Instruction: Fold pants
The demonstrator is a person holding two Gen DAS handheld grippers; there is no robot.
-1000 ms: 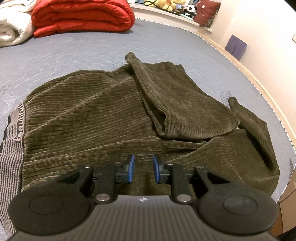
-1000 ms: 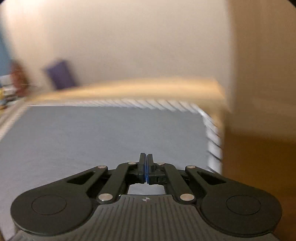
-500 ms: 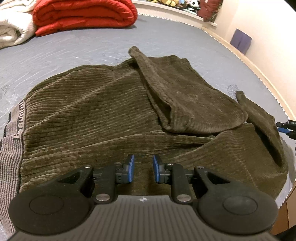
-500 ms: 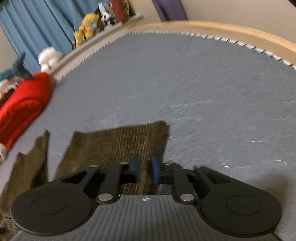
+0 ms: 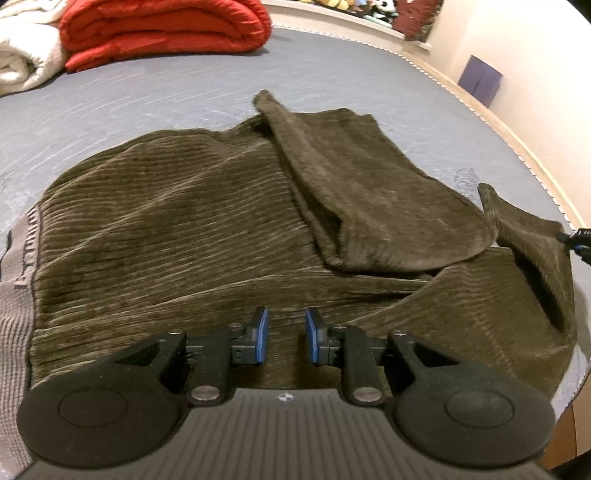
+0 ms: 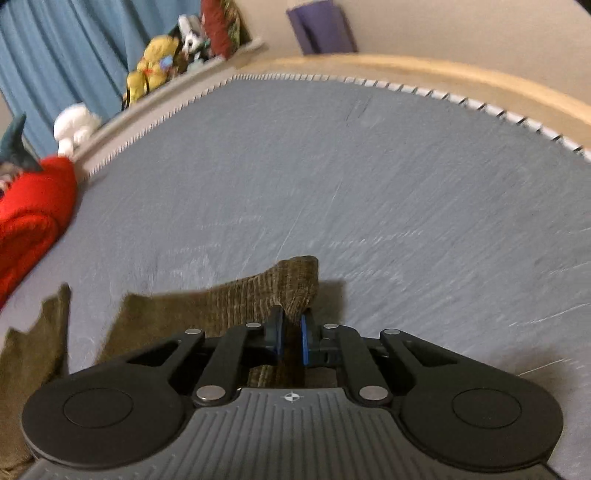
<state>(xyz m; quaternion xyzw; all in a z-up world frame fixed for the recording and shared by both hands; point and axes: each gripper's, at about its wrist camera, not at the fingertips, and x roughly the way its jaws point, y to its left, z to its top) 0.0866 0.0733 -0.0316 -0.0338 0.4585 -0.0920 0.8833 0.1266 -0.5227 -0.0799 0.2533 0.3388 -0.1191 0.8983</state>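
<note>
Olive corduroy pants (image 5: 177, 236) lie spread across a grey mattress (image 5: 184, 92), waistband (image 5: 16, 295) at nine o'clock in the left wrist view, one leg (image 5: 369, 192) folded back over the seat toward one o'clock. The right gripper (image 6: 291, 338) has just been closing, and its jaws are now clamped on the cuff (image 6: 295, 280) of the other leg, at three o'clock from the left camera. The left gripper (image 5: 283, 341) hovers over the near edge at six o'clock, jaws apart, nothing between them. A red quilt (image 5: 162, 29) and white blanket (image 5: 22, 62) sit at eleven o'clock; stuffed toys (image 6: 155, 70) line the ledge beyond.
</note>
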